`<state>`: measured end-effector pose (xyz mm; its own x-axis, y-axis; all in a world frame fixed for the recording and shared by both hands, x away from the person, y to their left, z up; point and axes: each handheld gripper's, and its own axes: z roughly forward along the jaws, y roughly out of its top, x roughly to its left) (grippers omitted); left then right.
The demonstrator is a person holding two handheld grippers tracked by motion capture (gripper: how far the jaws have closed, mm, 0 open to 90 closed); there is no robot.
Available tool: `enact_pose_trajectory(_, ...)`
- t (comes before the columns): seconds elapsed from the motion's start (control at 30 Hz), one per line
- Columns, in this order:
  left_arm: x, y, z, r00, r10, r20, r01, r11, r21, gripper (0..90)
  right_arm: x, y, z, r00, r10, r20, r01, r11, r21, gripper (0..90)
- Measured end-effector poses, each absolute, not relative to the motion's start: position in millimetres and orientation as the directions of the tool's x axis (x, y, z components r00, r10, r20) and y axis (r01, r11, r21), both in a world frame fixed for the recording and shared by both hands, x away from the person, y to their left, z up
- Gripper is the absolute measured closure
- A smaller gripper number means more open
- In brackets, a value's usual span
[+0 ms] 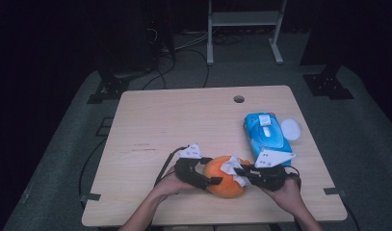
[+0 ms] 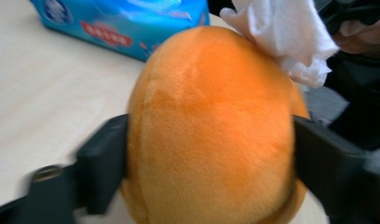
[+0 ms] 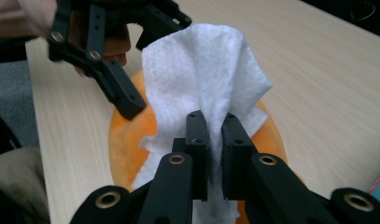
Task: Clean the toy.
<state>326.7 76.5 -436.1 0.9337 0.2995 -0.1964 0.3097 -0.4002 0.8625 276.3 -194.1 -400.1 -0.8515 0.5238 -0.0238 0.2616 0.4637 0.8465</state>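
Observation:
An orange plush ball rests near the table's front edge. My left gripper grips it from the left, one black jaw pressed to each side of the ball. My right gripper comes in from the right, shut on a white wipe. The wipe lies against the top right of the ball. In the right gripper view the wipe fans up from my closed right gripper over the ball. One of the left gripper's fingers lies on the ball beyond.
A blue pack of wipes lies right of the ball, with a white round lid beside it. The wooden table has a small hole near its far edge. The floor around it is dark, with cables and stands.

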Motion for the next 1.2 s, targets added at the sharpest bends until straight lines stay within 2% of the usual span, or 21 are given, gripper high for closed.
enact_pose_trajectory(0.07,324.7,76.2,-433.0,0.936,0.305,-0.175,0.291,-0.392,0.873,27.5,275.2,-190.8,-395.1,-0.847,0.531,-0.035,0.249,0.454,0.856,82.6)
enact_pose_trajectory(0.1,318.5,72.3,-425.6,0.944,0.315,-0.099,0.223,-0.386,0.895,28.8,273.4,-187.5,-391.6,-0.848,0.529,-0.042,0.236,0.446,0.864,82.6)
enact_pose_trajectory(0.17,316.1,70.0,-423.3,0.944,0.319,-0.08,0.207,-0.389,0.898,29.3,270.3,-180.3,-388.3,-0.852,0.521,-0.049,0.216,0.435,0.874,82.7)
enact_pose_trajectory(0.2,309.7,63.4,-419.3,0.945,0.327,-0.003,0.146,-0.415,0.898,29.3,268.2,-175.2,-386.9,-0.856,0.513,-0.057,0.204,0.437,0.876,82.7)
enact_pose_trajectory(0.27,303.5,58.6,-418.9,0.941,0.328,0.078,0.081,-0.444,0.892,29.7,266.1,-167.0,-385.1,-0.865,0.497,-0.06,0.188,0.433,0.882,82.7)
enact_pose_trajectory(0.37,300.4,56.7,-418.5,0.935,0.332,0.124,0.046,-0.461,0.886,30.4,266.3,-164.4,-384.3,-0.862,0.502,-0.071,0.183,0.439,0.879,83.0)
enact_pose_trajectory(0.53,304.2,61.4,-423.8,0.94,0.329,0.09,0.075,-0.457,0.887,25.6,276.8,-188.1,-385.9,-0.81,0.584,-0.058,0.234,0.413,0.88,82.9)
enact_pose_trajectory(0.63,312.8,65.3,-426.8,0.943,0.332,-0.002,0.153,-0.428,0.891,12.8,285.2,-205.6,-398.5,-0.799,0.601,0.0,0.299,0.398,0.867,82.9)
enact_pose_trajectory(0.7,319.1,66.4,-429.6,0.941,0.332,-0.072,0.215,-0.419,0.882,9.2,286.0,-209.0,-402.5,-0.799,0.601,0.01,0.309,0.397,0.864,82.9)
enact_pose_trajectory(0.8,319.3,67.4,-433.7,0.941,0.328,-0.088,0.229,-0.421,0.878,11.3,286.3,-207.1,-401.3,-0.799,0.601,0.007,0.307,0.398,0.864,82.9)
enact_pose_trajectory(0.83,318.1,67.6,-434.4,0.939,0.335,-0.082,0.228,-0.424,0.877,18.2,284.7,-202.8,-400.1,-0.801,0.599,-0.003,0.3,0.405,0.864,82.9)
enact_pose_trajectory(0.93,312.7,65.5,-430.5,0.931,0.361,-0.049,0.215,-0.434,0.875,23.3,278.6,-189.8,-394.8,-0.819,0.574,-0.023,0.265,0.414,0.871,82.8)
enact_pose_trajectory(1.07,304.6,57.0,-424.9,0.936,0.351,-0.004,0.178,-0.463,0.868,22.7,273.6,-177.7,-390.9,-0.851,0.524,-0.011,0.238,0.406,0.882,82.7)
enact_pose_trajectory(1.13,305.3,59.9,-423.9,0.943,0.33,-0.035,0.194,-0.461,0.866,19.4,273.5,-177.0,-389.4,-0.853,0.521,-0.034,0.226,0.428,0.875,82.7)
enact_pose_trajectory(1.2,306.0,63.5,-423.7,0.951,0.306,-0.055,0.195,-0.451,0.871,17.9,277.0,-183.4,-390.8,-0.853,0.522,-0.013,0.242,0.417,0.876,82.7)
